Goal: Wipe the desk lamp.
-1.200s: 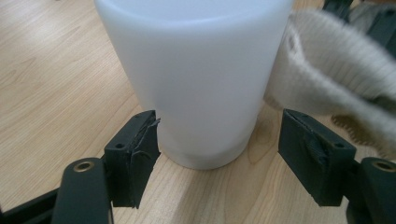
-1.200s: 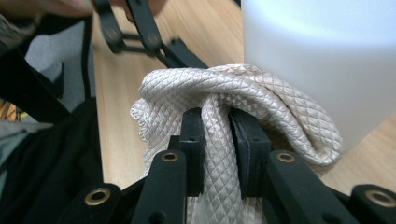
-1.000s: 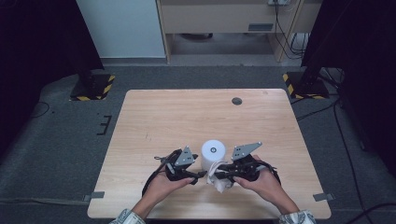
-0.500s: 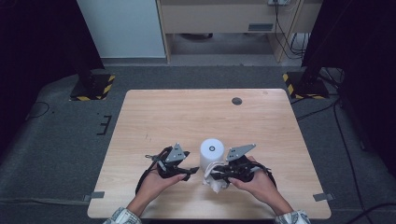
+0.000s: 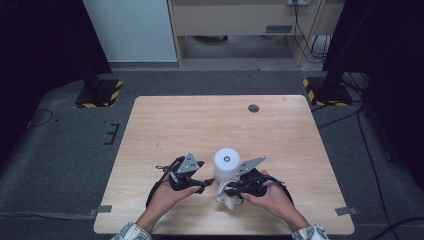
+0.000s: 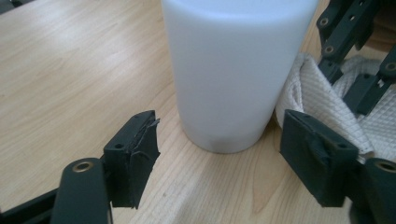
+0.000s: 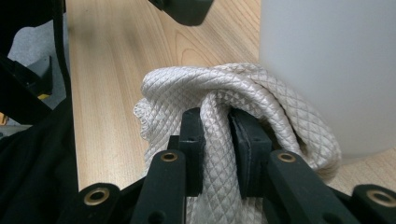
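Note:
A white plastic cylinder (image 5: pixel 227 164) stands upright on the wooden table (image 5: pixel 200 125), near its front edge. My left gripper (image 5: pixel 207 185) lies to its left and points at its base (image 6: pixel 229 60). Its jaws have just been opening and stand wide apart, the pads (image 6: pixel 135 154) clear of the cylinder. My right gripper (image 5: pixel 223 192) is shut on a bunched white quilted cloth (image 7: pixel 243 88), which is pinched between its pads (image 7: pixel 194 140). The cloth (image 5: pixel 228 201) rests against the cylinder's near right side (image 7: pixel 327 70) and also shows beside the right gripper (image 6: pixel 355 51) as a cloth fold (image 6: pixel 322 107).
A small dark round disc (image 5: pixel 254 108) sits in the table's far right part. Black stands with yellow-black striped feet (image 5: pixel 100 95) flank the table on the grey floor. A cabinet (image 5: pixel 240 20) stands beyond the far edge.
The right gripper has sunk a little toward the table with the cloth in it. The left hand has drawn slightly back to the left of the cylinder.

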A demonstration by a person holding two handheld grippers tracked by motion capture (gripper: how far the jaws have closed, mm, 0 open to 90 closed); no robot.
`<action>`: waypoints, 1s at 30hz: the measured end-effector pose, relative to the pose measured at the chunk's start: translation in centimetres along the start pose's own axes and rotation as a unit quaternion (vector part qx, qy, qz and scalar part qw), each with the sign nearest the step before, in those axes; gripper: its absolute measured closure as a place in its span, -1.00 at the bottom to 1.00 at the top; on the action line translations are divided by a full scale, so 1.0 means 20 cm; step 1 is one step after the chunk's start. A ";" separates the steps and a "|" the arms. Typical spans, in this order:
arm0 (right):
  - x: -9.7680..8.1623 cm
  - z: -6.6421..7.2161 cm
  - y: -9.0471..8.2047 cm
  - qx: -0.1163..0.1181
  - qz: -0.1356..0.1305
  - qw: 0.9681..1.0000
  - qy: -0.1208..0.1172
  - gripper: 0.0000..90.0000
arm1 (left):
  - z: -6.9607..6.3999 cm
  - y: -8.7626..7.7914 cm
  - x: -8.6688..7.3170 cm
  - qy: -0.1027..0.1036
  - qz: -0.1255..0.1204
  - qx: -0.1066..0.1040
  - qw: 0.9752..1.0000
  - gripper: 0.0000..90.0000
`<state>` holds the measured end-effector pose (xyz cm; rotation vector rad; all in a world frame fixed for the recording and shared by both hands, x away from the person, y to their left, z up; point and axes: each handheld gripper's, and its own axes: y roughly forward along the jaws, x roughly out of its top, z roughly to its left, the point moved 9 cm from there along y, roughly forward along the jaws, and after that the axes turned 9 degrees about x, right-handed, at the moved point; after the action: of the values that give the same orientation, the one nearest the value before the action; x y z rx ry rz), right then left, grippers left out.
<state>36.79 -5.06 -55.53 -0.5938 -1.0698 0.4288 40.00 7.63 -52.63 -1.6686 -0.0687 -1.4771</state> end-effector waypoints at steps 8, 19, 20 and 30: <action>0.00 0.00 -0.01 0.000 -0.002 1.000 0.000 0.67 | 0.01 -0.07 0.16 -0.020 -0.036 -0.018 0.999 -0.58; 0.02 0.01 -0.02 0.001 -0.011 1.000 -0.005 0.67 | 0.04 0.05 0.36 -0.033 -0.049 -0.044 0.997 -0.49; 0.02 0.02 -0.02 0.001 -0.012 1.000 -0.006 0.67 | 0.03 0.07 0.37 -0.035 -0.048 -0.048 0.997 -0.46; 0.03 0.02 -0.03 0.006 -0.018 1.000 -0.007 0.67 | 0.02 0.17 0.38 -0.041 -0.023 -0.055 0.997 -0.33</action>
<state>36.70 -5.02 -54.56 -0.5611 -1.0891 0.4069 44.37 2.15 -48.23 -1.8278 -0.0717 -1.4693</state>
